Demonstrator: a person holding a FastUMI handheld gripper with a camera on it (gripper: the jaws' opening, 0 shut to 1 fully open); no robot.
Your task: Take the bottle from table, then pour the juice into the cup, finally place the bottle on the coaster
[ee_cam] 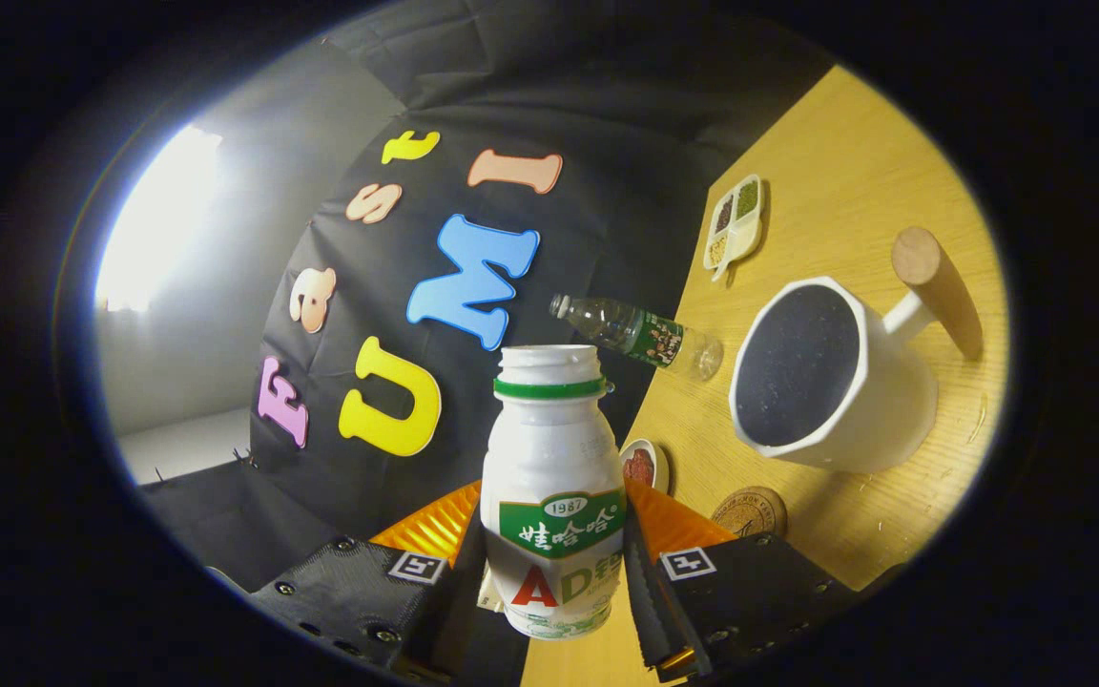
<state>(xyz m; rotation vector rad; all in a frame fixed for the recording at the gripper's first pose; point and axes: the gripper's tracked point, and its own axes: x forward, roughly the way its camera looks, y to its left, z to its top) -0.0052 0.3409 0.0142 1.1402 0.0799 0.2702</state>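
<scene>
A white drink bottle (551, 496) with a green neck ring and a green and red label stands between my fingers, its mouth open. My gripper (554, 563) is shut on its lower body, one finger pressing each side. The view is rolled far over, so the wooden table (855, 172) runs up the right. A white cup (826, 377) with a dark inside and a wooden handle sits beyond my right finger. A round brown coaster (750, 511) lies on the table just past that finger, nearer than the cup.
A clear plastic water bottle (640, 332) stands on the table beyond the cup. A small white dish (645, 466) with something red-brown sits right behind the held bottle. A white divided tray (734, 225) of grains is farther off.
</scene>
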